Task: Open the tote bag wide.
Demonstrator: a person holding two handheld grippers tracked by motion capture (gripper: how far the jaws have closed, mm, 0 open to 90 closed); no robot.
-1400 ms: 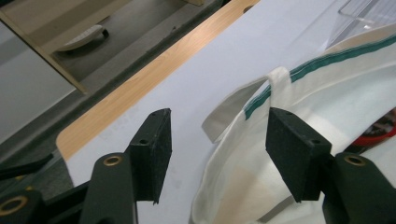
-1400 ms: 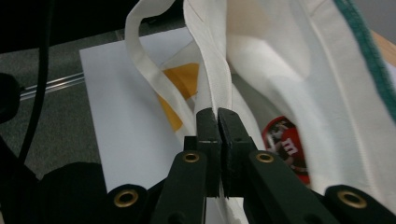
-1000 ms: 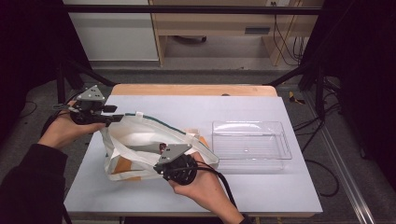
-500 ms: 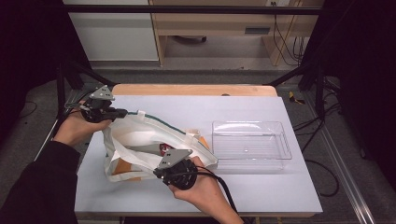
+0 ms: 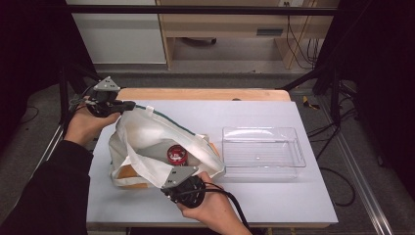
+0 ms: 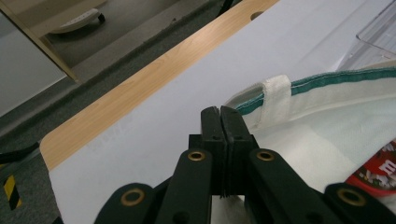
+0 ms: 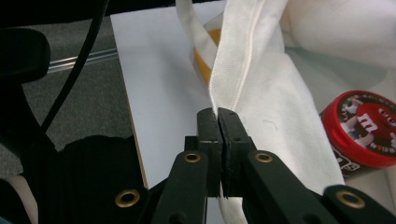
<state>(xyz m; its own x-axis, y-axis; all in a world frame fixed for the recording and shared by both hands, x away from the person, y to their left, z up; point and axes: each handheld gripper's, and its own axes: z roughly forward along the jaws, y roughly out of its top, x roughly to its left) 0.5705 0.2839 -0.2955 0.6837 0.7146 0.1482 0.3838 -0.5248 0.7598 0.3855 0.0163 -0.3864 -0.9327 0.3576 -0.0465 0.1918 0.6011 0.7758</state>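
Here, from the high view, the white bag (image 5: 147, 142) lies on the tabletop (image 5: 254, 112) beside the clear tray (image 5: 262, 152), while in the left gripper view the left tongs (image 6: 220, 112) have just closed on its green-edged rim, and in the right gripper view the right tongs (image 7: 217, 114) pinch its near hem beside the red-lidded tin (image 7: 362, 126).

table (image 5: 274, 205) (white top) | on it: cloth bag (image 5: 147, 134), clear tray (image 5: 262, 149)
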